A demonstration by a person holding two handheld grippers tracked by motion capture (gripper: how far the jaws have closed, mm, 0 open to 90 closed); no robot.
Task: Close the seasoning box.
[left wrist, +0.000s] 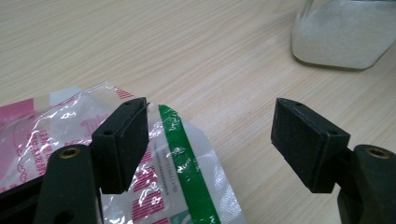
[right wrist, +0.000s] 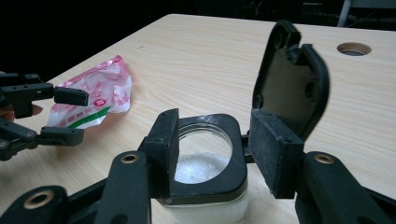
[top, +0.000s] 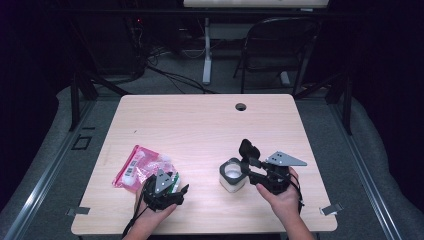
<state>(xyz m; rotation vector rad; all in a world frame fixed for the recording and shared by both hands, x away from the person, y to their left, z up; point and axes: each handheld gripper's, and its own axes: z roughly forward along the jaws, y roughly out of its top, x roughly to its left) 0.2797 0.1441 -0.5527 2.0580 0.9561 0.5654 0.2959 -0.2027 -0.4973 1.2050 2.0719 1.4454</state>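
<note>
A clear jar (top: 232, 175) of white powder stands right of the table's middle, its black flip lid (top: 248, 149) hinged up. My right gripper (top: 246, 169) comes at it from the right. In the right gripper view the gripper (right wrist: 215, 154) straddles the jar's black collar (right wrist: 210, 186), a pad against each side, with the lid (right wrist: 289, 79) upright behind. A pink and clear plastic bag (top: 137, 167) lies flat at the front left. My left gripper (top: 180, 183) is open at the bag's right end. In the left gripper view the gripper (left wrist: 210, 140) hovers over the green-striped corner of the bag (left wrist: 177, 168).
The pale wooden table (top: 200, 125) has a round cable hole (top: 241, 106) near its far edge. A folding chair (top: 277, 45) and a desk leg stand on the floor beyond. Bare tabletop lies between the bag and the jar (left wrist: 343, 37).
</note>
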